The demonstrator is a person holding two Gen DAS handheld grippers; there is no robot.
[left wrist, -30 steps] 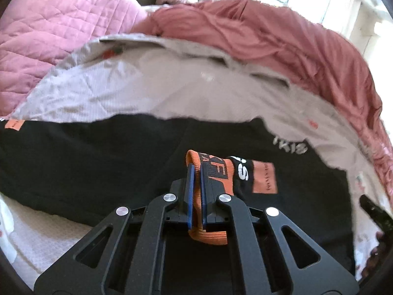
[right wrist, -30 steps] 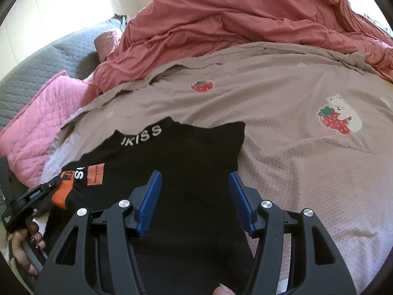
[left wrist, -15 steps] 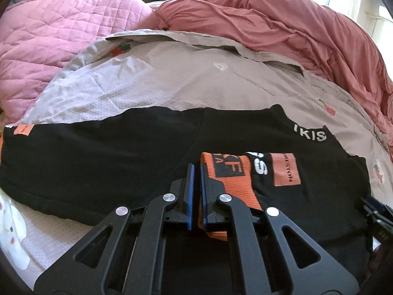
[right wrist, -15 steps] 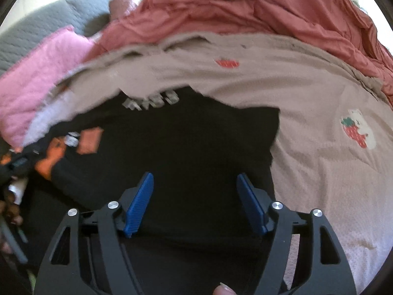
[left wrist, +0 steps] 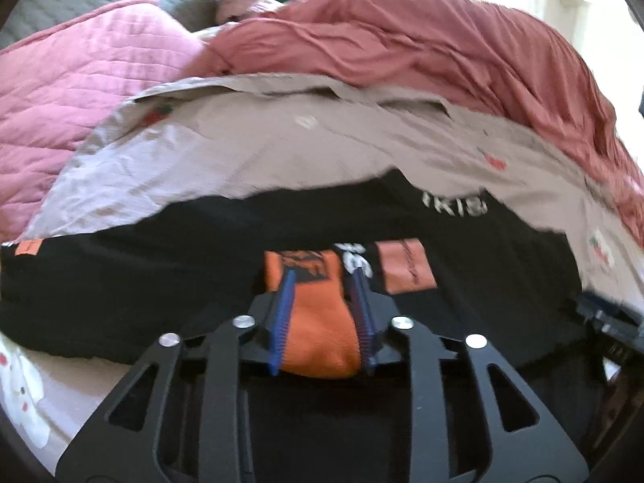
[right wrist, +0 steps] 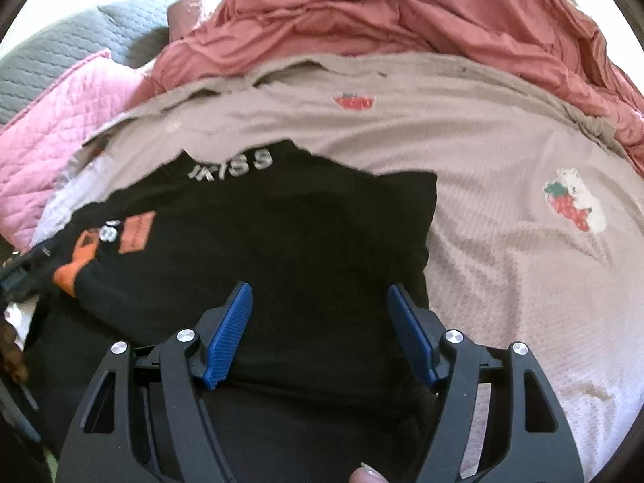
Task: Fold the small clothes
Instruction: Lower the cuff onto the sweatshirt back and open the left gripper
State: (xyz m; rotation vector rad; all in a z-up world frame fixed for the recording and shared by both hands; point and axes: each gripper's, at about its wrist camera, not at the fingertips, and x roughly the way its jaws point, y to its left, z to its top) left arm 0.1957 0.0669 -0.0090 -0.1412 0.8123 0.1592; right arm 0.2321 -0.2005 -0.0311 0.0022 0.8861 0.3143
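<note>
— Black garment [left wrist: 169, 273], spread flat on the bed, long axis running left to right across the middle of the left wrist frame. White lettering on the neck edge at upper right; orange cuff [left wrist: 318, 322] folded in over the body, pointing toward the lower edge.

— And in the right wrist frame?

— Same black garment [right wrist: 290, 241], lettering toward the upper left, right edge straight down the frame.

— Grippers?

— Left gripper [left wrist: 322, 310]: blue pads just parted, straddling the orange cuff; pressing or clear, cannot tell. Right gripper [right wrist: 320, 334]: spread wide over black cloth, nothing clamped.

— Around it?

— Beige strawberry-print sheet [right wrist: 503, 281] underneath, rust-red duvet [left wrist: 442, 48] heaped along the top, pink quilt [left wrist: 80, 88] upper left.
</note>
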